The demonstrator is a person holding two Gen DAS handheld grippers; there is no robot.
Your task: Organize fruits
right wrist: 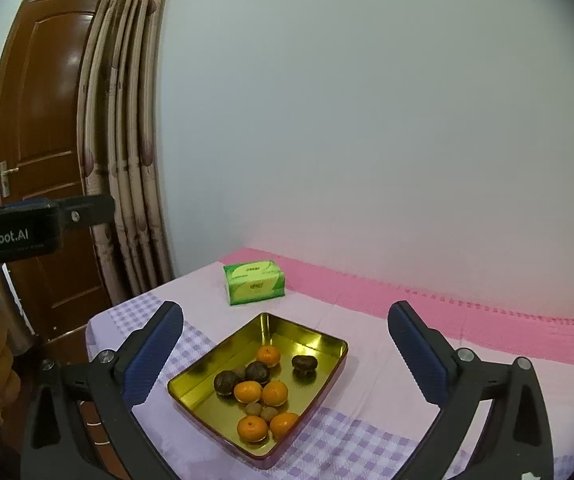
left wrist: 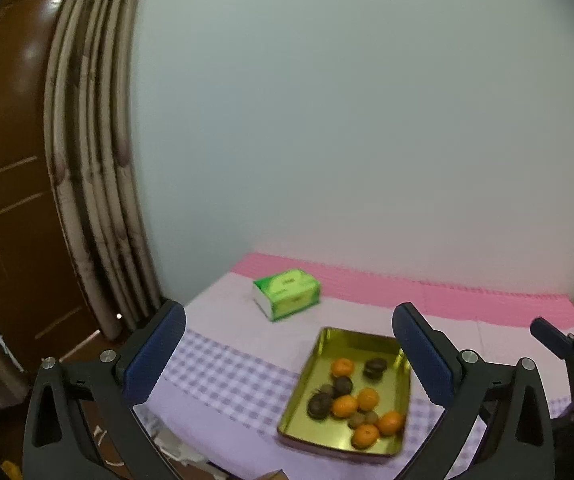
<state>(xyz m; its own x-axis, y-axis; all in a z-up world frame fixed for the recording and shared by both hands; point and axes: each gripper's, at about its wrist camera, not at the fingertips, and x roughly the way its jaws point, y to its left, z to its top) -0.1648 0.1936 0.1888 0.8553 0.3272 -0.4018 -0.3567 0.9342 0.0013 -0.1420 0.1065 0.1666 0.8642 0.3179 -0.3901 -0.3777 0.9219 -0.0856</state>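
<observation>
A gold metal tray point(left wrist: 311, 372) point(right wrist: 203, 376) lies on the table and holds several oranges point(left wrist: 343, 367) point(right wrist: 274, 393), dark round fruits point(left wrist: 375, 366) point(right wrist: 304, 363) and small brown fruits point(left wrist: 357, 419) point(right wrist: 253, 409). My left gripper point(left wrist: 289, 354) is open and empty, held above the table in front of the tray. My right gripper point(right wrist: 285, 354) is open and empty, also above and in front of the tray. The right gripper's finger shows at the right edge of the left wrist view point(left wrist: 553, 338). The left gripper's body shows at the left of the right wrist view point(right wrist: 19, 234).
A green tissue pack point(left wrist: 287, 294) point(right wrist: 254, 282) lies behind the tray. The table has a lilac checked cloth point(left wrist: 223, 372) point(right wrist: 367, 440) with a pink strip point(right wrist: 407, 300) along the white wall. A curtain point(right wrist: 127, 140) and a brown door point(right wrist: 43, 120) stand to the left.
</observation>
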